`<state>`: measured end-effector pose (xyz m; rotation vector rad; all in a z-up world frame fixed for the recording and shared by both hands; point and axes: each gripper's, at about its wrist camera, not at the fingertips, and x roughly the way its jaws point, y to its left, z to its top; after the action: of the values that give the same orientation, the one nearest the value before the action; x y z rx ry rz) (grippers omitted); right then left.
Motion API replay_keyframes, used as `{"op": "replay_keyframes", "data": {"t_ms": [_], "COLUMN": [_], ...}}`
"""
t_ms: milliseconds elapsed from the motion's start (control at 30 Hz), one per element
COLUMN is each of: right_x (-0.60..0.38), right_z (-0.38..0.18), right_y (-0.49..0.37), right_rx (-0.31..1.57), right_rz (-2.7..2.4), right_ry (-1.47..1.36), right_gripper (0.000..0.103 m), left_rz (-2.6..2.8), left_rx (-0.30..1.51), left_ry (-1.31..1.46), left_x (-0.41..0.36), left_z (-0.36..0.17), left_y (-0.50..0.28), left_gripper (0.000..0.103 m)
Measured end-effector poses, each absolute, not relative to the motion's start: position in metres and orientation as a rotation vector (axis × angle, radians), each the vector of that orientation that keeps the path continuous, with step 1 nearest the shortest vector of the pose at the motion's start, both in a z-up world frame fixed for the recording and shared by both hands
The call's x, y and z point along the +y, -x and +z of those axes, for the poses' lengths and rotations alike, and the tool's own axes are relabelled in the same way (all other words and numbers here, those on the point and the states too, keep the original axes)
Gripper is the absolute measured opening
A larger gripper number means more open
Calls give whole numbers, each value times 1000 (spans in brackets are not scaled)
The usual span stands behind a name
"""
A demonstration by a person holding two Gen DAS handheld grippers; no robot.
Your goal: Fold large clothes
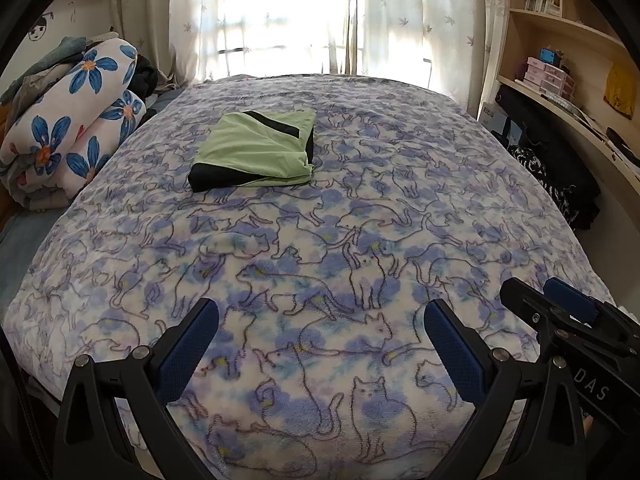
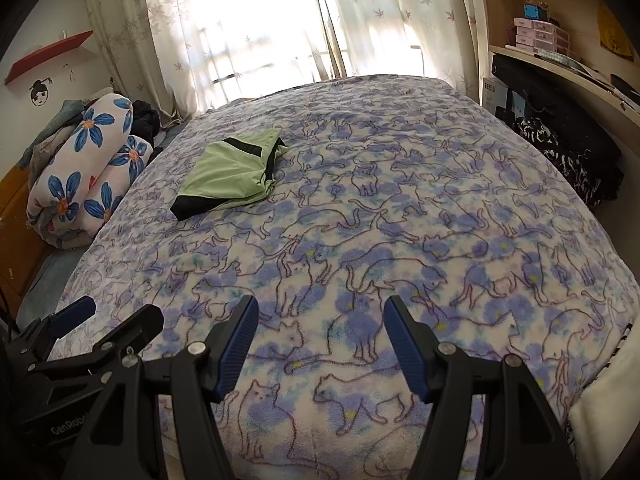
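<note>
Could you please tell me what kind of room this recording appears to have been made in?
Most likely a bedroom in a home. A bed under a cat-print blanket fills the view, with a rolled floral quilt beside it, sheer curtains over a bright window behind, and wooden shelves holding books and small boxes.

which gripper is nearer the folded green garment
Left, slightly. The left gripper sits almost straight back from the green garment; the right gripper sits back and off to its right.

Bed under cat-print fleece blanket (image 1: 360, 240); far sunlit window with sheer leaf-patterned curtains (image 1: 280, 20); right pale wooden shelves (image 1: 560, 20); left rolled flowered quilt (image 1: 76, 120).
</note>
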<state>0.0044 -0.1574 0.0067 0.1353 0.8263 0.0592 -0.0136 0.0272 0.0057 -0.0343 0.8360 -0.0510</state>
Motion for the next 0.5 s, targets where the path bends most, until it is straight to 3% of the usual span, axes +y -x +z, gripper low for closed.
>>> {"op": "replay_keyframes", "data": {"t_ms": [500], "right_x": [-155], "right_z": [-1], "right_y": [-8], "right_rx": [836], "right_rz": [44], "right_ry": [-120], "right_gripper": [65], "left_rz": [-37], "left_rx": [876], "left_ry": [55], "left_x": [31], "left_z": [-8], "left_y": [7], "left_gripper": [102]}}
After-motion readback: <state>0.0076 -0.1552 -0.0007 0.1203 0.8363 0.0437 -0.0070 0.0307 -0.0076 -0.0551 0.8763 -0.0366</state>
